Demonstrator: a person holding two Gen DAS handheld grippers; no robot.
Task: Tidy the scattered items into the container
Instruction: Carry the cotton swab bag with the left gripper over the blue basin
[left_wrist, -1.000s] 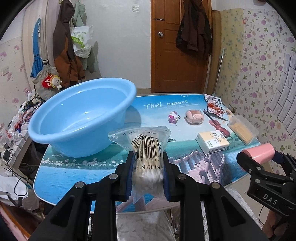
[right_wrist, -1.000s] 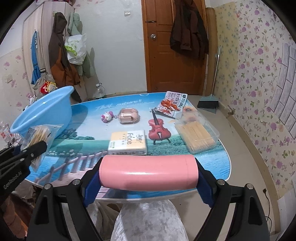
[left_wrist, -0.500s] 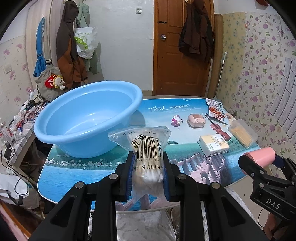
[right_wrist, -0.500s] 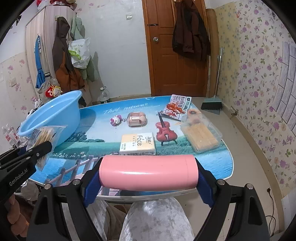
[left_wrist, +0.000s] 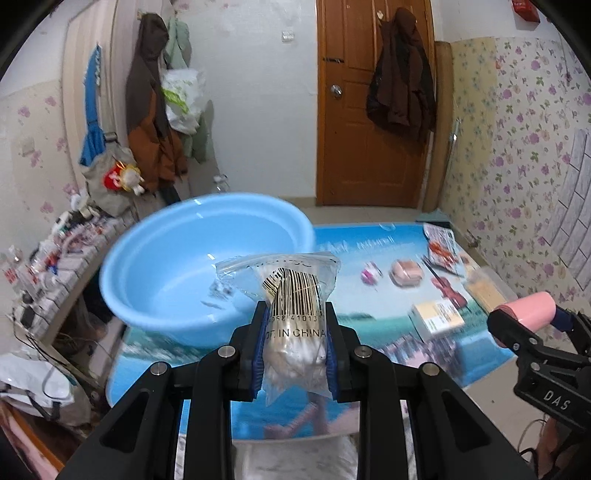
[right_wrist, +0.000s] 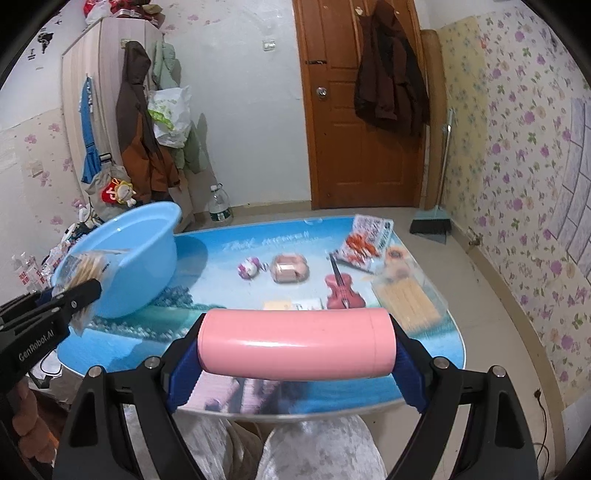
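My left gripper (left_wrist: 295, 354) is shut on a clear bag of cotton swabs (left_wrist: 295, 314) with a barcode, held in the air in front of the blue basin (left_wrist: 177, 266). My right gripper (right_wrist: 295, 350) is shut on a pink cylinder (right_wrist: 295, 345), gripped end to end and lying crosswise above the table's near edge. In the right wrist view the blue basin (right_wrist: 136, 251) stands at the table's left end, with the left gripper (right_wrist: 74, 295) and its bag of cotton swabs (right_wrist: 83, 267) before it. The pink cylinder (left_wrist: 528, 310) also shows at the right of the left wrist view.
On the seascape table (right_wrist: 207, 258) lie a small toy (right_wrist: 249, 266), a pink case (right_wrist: 290, 268), a red toy violin (right_wrist: 343, 291), a tissue box (right_wrist: 291, 305), a snack packet (right_wrist: 364, 240) and a clear box of sticks (right_wrist: 410, 299). The person's knees (right_wrist: 314, 450) are below.
Both grippers have risen with their loads, so the table and basin sit lower in view and more of the room shows. The grips are unchanged.
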